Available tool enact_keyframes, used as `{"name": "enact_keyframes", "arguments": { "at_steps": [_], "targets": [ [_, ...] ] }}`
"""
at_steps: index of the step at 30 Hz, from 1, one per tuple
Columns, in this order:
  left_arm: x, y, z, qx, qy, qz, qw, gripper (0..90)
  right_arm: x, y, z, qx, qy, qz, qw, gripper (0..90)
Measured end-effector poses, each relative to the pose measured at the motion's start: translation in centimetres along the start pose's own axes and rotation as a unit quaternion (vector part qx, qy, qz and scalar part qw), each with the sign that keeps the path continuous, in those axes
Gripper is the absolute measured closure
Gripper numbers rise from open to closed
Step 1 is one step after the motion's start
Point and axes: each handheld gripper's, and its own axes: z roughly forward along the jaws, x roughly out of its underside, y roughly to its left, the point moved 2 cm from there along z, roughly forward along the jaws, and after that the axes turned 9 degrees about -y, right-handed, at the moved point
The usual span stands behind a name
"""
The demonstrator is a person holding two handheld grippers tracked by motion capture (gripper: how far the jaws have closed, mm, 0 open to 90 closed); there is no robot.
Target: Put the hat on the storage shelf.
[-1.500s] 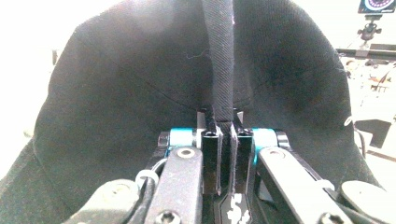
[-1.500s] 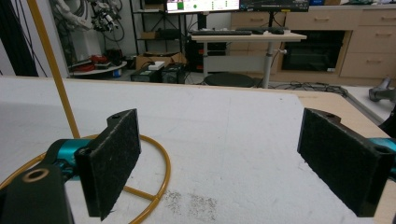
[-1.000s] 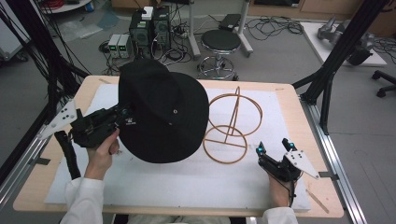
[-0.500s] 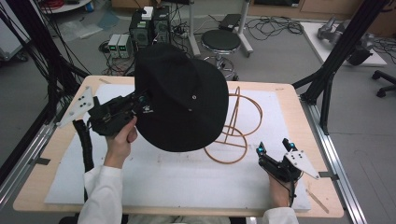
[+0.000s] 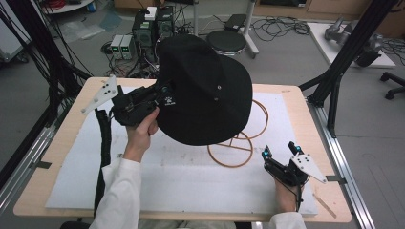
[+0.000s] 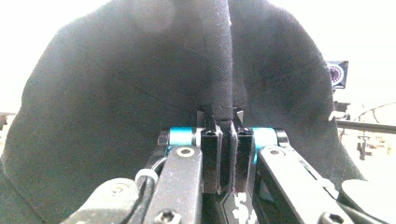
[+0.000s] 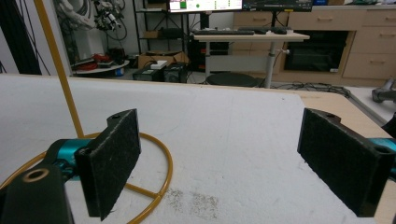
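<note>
Hat (image 5: 205, 90) hangs in the air over the wire stand (image 5: 239, 143), brim pinched in the left tongs (image 5: 162, 93), jaws clamped flat on the fabric, likely a grip for setting it on the stand. Right tongs (image 5: 279, 152) rest wide apart on the white mat (image 5: 167, 181) at near right, holding nothing. Versus a second ago, hat is higher and further right, stand mostly covered; right tongs unmoved.
</note>
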Motion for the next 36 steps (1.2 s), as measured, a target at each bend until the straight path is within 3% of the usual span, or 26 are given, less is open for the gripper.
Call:
{"name": "enact_keyframes", "arguments": {
  "at_steps": [17,28,36],
  "targets": [
    [3.6,-1.1,6.2,0.027,0.039,-0.036,0.9982,85.9,-0.1,0.1,-0.1,-0.001,-0.003,-0.003,1.0000,12.6],
    [6.7,-2.4,8.9,0.043,0.092,-0.041,0.9940,85.9,-0.1,0.2,-0.2,-0.004,-0.007,-0.002,1.0000,12.6],
    [7.9,-3.2,10.5,0.046,0.127,-0.037,0.9902,85.8,-0.1,0.2,-0.2,-0.004,-0.008,0.000,1.0000,12.6]
  ]
}}
